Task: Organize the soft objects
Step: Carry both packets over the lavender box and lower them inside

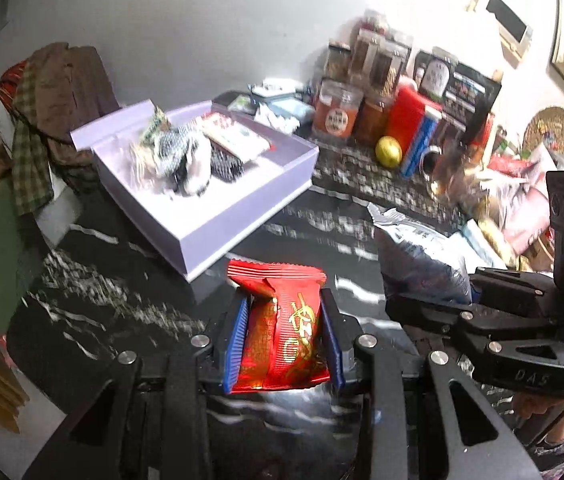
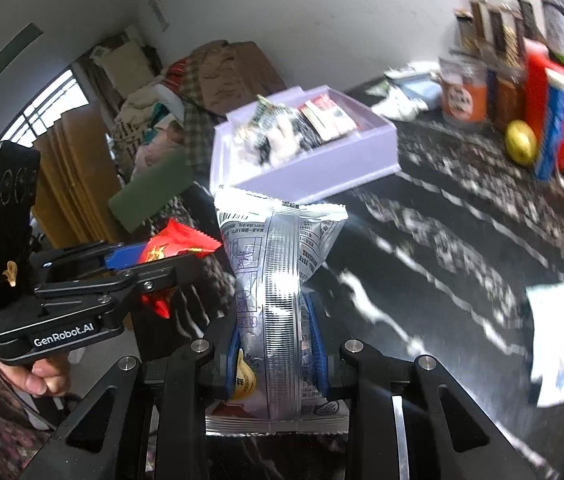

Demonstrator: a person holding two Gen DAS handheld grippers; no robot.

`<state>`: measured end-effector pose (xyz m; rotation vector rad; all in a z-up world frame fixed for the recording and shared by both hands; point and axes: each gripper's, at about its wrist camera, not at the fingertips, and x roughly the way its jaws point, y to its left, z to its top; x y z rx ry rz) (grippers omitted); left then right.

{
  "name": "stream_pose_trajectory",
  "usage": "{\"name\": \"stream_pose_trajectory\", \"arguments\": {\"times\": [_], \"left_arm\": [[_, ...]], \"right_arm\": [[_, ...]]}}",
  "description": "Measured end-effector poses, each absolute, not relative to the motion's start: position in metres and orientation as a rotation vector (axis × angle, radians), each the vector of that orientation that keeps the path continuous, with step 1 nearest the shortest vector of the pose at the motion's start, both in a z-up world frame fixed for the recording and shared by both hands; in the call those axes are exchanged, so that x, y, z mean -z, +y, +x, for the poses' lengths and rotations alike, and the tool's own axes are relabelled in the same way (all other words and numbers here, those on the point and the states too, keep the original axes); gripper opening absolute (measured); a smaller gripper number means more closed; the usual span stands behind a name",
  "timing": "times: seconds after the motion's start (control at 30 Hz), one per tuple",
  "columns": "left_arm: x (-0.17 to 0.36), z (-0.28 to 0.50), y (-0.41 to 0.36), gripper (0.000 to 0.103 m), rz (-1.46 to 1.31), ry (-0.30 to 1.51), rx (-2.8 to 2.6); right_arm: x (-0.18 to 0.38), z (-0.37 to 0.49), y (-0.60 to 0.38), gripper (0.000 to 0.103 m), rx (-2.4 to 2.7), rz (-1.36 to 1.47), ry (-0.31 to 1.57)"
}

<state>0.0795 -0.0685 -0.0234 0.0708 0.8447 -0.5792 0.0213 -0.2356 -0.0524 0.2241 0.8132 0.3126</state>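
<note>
While both packets hang clear of the dark marbled table [image 1: 129, 312], handling noted as follows. Left gripper [image 1: 284, 332] clamped on red packet [image 1: 282, 320], blue pads [image 1: 237, 340] pressing its two long sides; packet upright between the fingers, crimped top edge poking out above. Right gripper [image 2: 271, 332] clamped on silver packet [image 2: 277, 280], held about its lower middle, upper half standing free and slightly puffed. Both held short of lilac box [image 1: 241, 216], which sits further back on the table and already contains several wrapped items.

Judged properties: both packets light, soft, film-wrapped; foil looks slick, so slip under a loose grip seems likely. Red packet visibly dented inward where the pads press, suggesting yielding contents; harder squeeze could crush them. Silver packet air-filled by the look of it, likely to bulge or burst if pinched too tight. Best hold judged to be across the body, as now, not on the thin crimped seams, which would fold and slide.

Next step presumed: carry over box, release low to avoid bounce. Frames motion-blurred; box contents not identifiable.
</note>
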Motion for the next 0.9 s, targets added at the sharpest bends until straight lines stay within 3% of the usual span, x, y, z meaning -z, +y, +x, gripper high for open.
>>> {"name": "stream_pose_trajectory", "arguments": {"times": [0.9], "left_arm": [[-0.054, 0.198, -0.065, 0.034, 0.021, 0.583, 0.465]], "right_arm": [[-0.029, 0.149, -0.230, 0.028, -0.422, 0.113, 0.620]]}}
